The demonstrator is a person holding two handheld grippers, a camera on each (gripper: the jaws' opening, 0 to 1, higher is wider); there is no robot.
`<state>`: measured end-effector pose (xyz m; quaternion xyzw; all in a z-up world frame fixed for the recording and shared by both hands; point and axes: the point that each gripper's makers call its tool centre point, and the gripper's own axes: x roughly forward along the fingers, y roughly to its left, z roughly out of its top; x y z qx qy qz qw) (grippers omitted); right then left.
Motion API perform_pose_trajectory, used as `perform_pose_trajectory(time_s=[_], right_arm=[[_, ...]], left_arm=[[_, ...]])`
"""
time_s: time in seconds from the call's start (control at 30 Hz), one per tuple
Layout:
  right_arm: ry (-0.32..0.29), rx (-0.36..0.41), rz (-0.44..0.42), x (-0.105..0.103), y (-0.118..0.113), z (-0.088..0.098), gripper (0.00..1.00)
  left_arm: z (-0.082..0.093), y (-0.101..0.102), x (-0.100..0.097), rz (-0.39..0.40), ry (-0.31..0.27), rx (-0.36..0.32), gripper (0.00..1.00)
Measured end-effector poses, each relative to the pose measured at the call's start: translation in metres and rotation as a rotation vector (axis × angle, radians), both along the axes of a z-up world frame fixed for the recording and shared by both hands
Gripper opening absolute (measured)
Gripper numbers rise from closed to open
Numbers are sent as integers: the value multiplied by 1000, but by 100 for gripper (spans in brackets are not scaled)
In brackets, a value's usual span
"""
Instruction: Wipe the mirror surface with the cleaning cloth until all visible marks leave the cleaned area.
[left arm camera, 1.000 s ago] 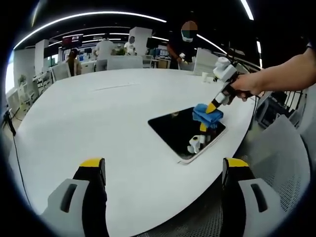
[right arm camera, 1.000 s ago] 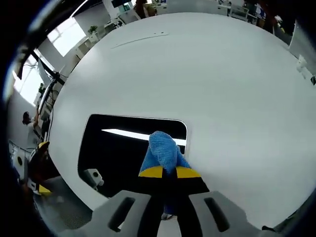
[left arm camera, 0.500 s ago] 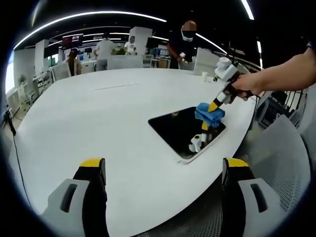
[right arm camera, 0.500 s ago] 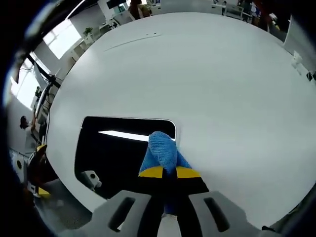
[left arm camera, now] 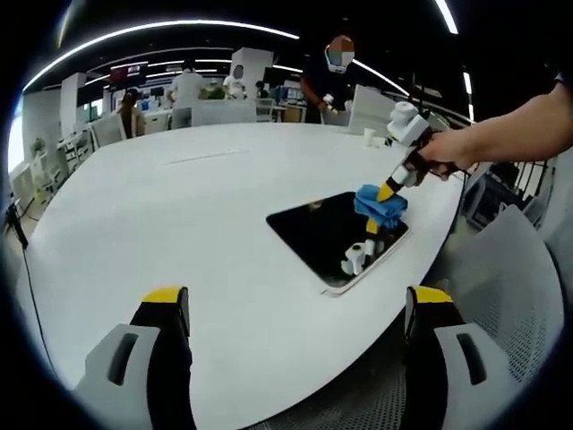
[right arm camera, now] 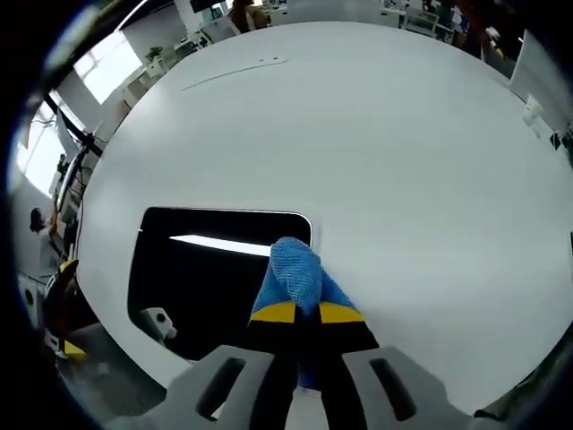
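A broad white oval surface [left arm camera: 179,206] carries a dark rectangular mirror [left arm camera: 327,237] lying flat near its edge, beside a grey mesh chair [left arm camera: 510,287]. People stand among desks in the office behind. The right tongs [right arm camera: 298,312], held in a person's hand [left arm camera: 445,152], are clenched on a blue cleaning cloth [right arm camera: 295,273] pressed against the mirror's corner, close to the surface's edge. The left tongs [left arm camera: 291,309] hang released, jaws well apart, over the surface's near edge, grasping nothing.
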<state>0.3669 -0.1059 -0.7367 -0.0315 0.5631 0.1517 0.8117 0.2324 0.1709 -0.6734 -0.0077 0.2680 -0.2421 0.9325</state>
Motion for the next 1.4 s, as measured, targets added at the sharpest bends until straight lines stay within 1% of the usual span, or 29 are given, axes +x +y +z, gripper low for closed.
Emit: perform_pose_trajectory(time_s=[0.07,0.13,0.4,0.57,0.63,0.7,0.93,1.13,1.2,1.3,1.37,1.4], right_arm=[[-2,-5,3,0,1,0,1],[4,-2,-14,-2,1,2,1],[11,-3,-4,-23,1,2,1],[15,9,-25,-36,-1,3,1],[21,19,-54,-41,-1,3,1],[17,22,-61,-44,-1,3,1],[12,32,-79,-50,-2,0,1],[15,32,-67,-55,-1,-1,1],[16,37,-93,-55,-2,-3,1],[12,36,-83,-59,-1,-2,1],[14,35,-87,-59,0,-1,1],[14,34,-87,-60,0,-1,1]], left_arm=[[0,0,0,2,-1,0,99],[0,1,0,3,-2,1,99],[1,0,0,0,-2,-5,98],[2,0,0,6,-2,-10,98],[1,1,0,8,-2,-12,98],[0,1,1,9,-2,-13,98],[-1,3,2,12,-3,-15,97],[-2,3,2,16,-2,-16,97],[-2,4,2,19,-2,-18,97],[-1,4,3,23,-4,-22,97],[0,4,3,27,-4,-29,97],[1,4,4,31,-9,-44,97]])
